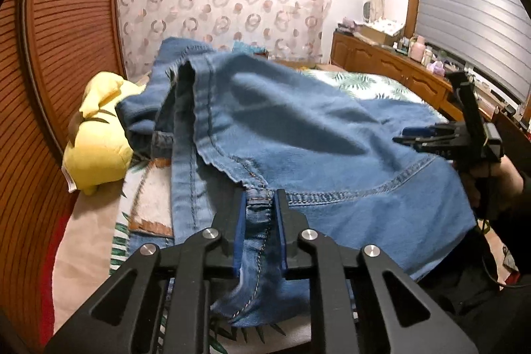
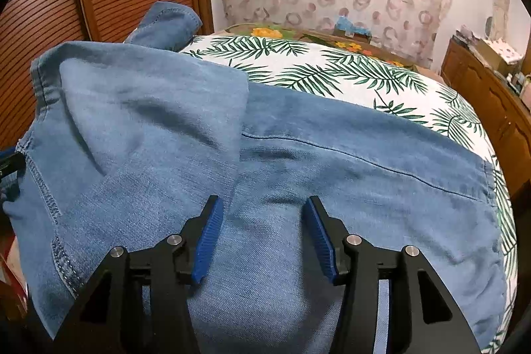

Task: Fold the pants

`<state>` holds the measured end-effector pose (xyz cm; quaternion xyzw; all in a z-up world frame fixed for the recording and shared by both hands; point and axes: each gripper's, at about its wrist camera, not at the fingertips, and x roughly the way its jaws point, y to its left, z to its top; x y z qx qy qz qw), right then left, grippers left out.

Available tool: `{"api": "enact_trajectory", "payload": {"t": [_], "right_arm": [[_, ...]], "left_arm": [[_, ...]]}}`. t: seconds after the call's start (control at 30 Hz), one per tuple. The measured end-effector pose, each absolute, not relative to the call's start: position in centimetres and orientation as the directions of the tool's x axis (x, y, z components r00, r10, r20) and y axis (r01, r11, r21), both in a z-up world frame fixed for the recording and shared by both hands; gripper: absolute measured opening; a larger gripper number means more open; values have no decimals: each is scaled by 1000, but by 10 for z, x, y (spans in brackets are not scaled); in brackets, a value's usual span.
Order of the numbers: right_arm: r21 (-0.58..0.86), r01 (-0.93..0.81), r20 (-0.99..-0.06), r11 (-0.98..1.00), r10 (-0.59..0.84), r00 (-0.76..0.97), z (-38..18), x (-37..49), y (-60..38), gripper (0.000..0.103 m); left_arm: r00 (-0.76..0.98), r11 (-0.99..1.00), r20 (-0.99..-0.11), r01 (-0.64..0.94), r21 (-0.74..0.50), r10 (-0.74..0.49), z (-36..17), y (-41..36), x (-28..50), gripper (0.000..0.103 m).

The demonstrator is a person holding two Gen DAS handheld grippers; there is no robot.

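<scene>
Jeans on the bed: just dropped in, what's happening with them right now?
A person with a gripper in each hand is folding blue jeans on a palm-leaf bedspread. The left gripper is clamped on a bunched seam of the denim. The right gripper hangs over a flat stretch of the jeans with its jaws apart, gripping nothing. One part is already flopped over. A yellow plush toy lies beside them.

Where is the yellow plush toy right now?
In the left wrist view, the yellow plush toy lies on the bed at the left, beside the wooden slatted door, with the blue jeans bunched against its right side.
</scene>
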<state>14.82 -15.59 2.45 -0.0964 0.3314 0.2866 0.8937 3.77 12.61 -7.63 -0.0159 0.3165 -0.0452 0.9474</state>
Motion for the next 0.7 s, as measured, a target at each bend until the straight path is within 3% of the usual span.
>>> {"api": "enact_trajectory", "payload": {"t": [0.17,0.53,0.63,0.7], "right_arm": [[56,-571,-638,819,470,611,25,152,-163,54],[21,-567,-643,823,446,623,22,154,-159,54],[22,-568,-641,823,447,624,22,153,-158,54],[23,-567,-641,823,447,623,22,152,-157,54]], "left_arm": [[831,995,-550,36,-90,-80,-54,143,23,16],[788,994,-609,32,-101,-87,-64,148,28,18],[784,994,-614,32,-104,-89,-66,145,29,31],[788,994,-608,38,-107,-96,-66,143,29,51]]}}
